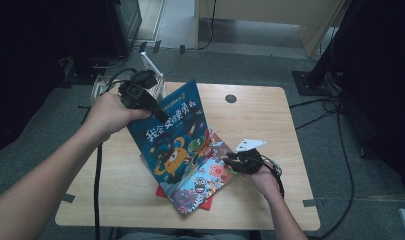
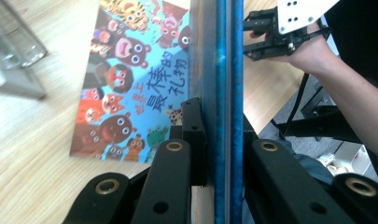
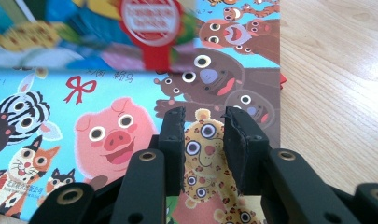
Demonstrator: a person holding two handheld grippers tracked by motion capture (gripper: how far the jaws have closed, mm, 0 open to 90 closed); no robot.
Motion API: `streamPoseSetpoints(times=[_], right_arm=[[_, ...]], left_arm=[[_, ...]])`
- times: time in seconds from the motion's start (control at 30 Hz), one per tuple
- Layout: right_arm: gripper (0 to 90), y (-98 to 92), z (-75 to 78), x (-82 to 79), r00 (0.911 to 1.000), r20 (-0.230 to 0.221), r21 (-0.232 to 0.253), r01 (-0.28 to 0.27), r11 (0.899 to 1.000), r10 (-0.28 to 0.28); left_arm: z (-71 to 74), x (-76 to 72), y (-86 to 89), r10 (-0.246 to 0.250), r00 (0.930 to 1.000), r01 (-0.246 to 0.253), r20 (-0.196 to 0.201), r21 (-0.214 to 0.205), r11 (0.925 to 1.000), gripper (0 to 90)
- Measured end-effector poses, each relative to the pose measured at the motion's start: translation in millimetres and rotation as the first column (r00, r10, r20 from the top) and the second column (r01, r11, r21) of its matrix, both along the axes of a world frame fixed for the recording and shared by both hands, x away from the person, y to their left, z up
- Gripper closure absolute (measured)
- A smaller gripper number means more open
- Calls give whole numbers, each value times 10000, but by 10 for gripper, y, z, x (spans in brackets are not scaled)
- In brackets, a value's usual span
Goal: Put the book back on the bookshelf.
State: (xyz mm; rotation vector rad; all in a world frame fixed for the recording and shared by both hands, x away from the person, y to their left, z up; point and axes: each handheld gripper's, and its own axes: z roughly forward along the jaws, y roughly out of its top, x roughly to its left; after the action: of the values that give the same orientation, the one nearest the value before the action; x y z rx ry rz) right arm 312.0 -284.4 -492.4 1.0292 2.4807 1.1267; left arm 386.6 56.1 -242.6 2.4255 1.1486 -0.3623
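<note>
A blue picture book (image 1: 172, 127) stands tilted up off the table, and my left gripper (image 1: 161, 115) is shut on its upper edge. In the left gripper view the blue book (image 2: 227, 70) runs edge-on between the jaws of the left gripper (image 2: 219, 122). Under it a second picture book (image 1: 205, 182) with cartoon animals lies flat, the same animal book (image 2: 130, 79) as in the left gripper view. My right gripper (image 1: 231, 160) sits at that book's right edge. The right gripper (image 3: 204, 119) stands open over the animal book (image 3: 107, 126), with nothing between its fingers.
A red book edge (image 1: 162, 191) pokes out beneath the animal book. A clear plastic holder (image 1: 101, 86) and a white rack (image 1: 152, 67) stand at the table's back left corner. A dark round cap (image 1: 230, 98) sits in the wooden table (image 1: 260, 117) near its back edge.
</note>
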Motion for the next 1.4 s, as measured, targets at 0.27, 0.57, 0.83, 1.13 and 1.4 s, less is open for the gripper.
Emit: streamPoseSetpoints(times=[0.27,0.57,0.83,1.13,1.4], right_arm=[[618,52,-6,47,9999,-90,119,99,9999,-98],[552,189,-16,137,9999,-141,143,-81,9999,83],[512,289,-27,189,9994,-3,77,-332,9994,332],[508,347,-30,231,9988,139,-55,-474,9989,475],[507,360,-39,248,9982,214,3,-561,9984,561]], left_arm=[[17,-99,395,658,9977,-667,-160,-637,9957,835],[55,-271,813,1339,9909,-1343,-111,-685,9886,833],[57,-420,1143,1939,9808,-1949,-206,-690,9784,833],[95,-566,1477,2669,9637,-2668,-62,-564,9621,832],[82,-636,1727,3141,9493,-3143,-125,-543,9478,833]])
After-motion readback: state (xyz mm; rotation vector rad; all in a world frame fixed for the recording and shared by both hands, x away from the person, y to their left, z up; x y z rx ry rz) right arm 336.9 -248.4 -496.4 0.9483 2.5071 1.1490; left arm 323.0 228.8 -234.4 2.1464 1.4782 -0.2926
